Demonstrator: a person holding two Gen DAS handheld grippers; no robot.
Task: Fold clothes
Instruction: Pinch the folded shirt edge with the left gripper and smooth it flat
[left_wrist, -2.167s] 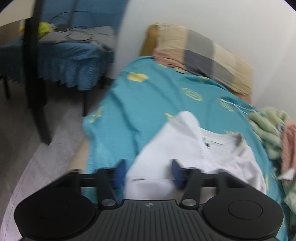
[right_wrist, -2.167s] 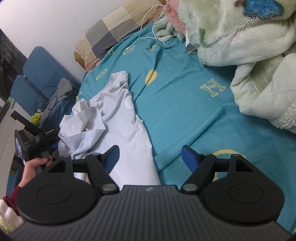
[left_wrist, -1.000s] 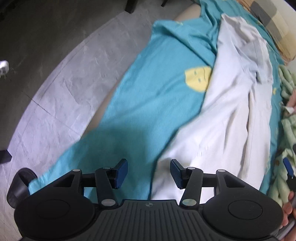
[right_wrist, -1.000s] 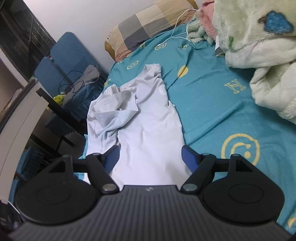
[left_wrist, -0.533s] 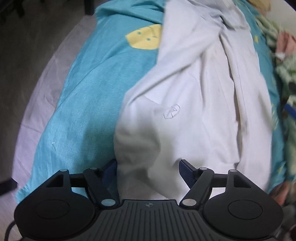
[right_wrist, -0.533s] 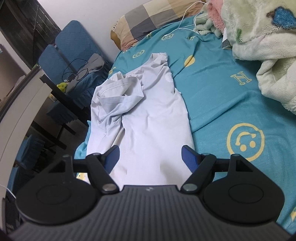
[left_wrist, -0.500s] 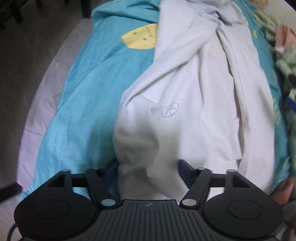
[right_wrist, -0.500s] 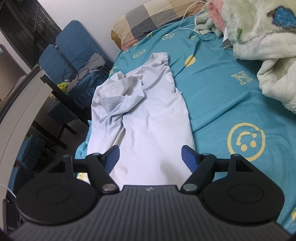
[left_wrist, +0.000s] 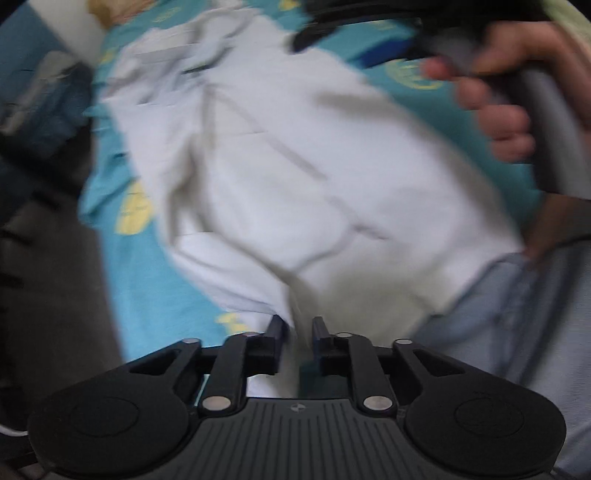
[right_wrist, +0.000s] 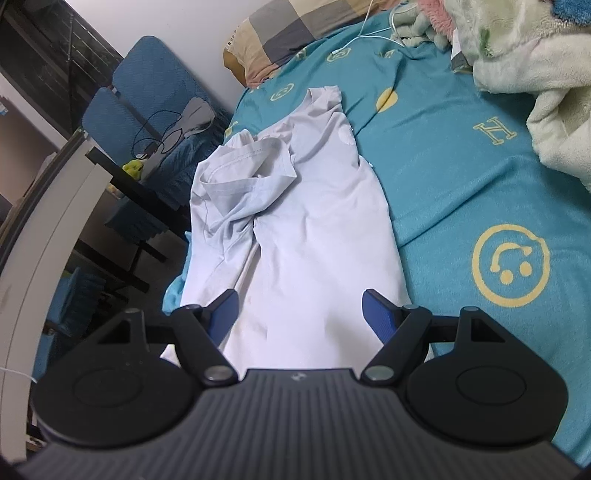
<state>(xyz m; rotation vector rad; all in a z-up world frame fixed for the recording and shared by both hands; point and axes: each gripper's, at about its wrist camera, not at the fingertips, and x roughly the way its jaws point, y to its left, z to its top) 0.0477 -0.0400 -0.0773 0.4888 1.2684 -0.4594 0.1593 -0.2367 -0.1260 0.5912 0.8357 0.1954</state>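
A white T-shirt lies lengthwise on the teal bed sheet, its upper part crumpled towards the left. My right gripper hovers open over the shirt's near hem, nothing between its fingers. The left wrist view is blurred by motion. There my left gripper points steeply down at the shirt, and its jaws are closing on a bunch of the white hem, which rises up between the fingers. A hand holding the other gripper shows at the upper right.
A checked pillow lies at the head of the bed. Fluffy blankets are piled along the right side, with a white cable beside them. Blue chairs and a dark table stand left of the bed. Pale blue cloth fills the left view's lower right.
The left gripper has swung round and rolled, and its jaws have narrowed onto the shirt's hem, which now lifts towards it. The right gripper has stayed open and nearly still.
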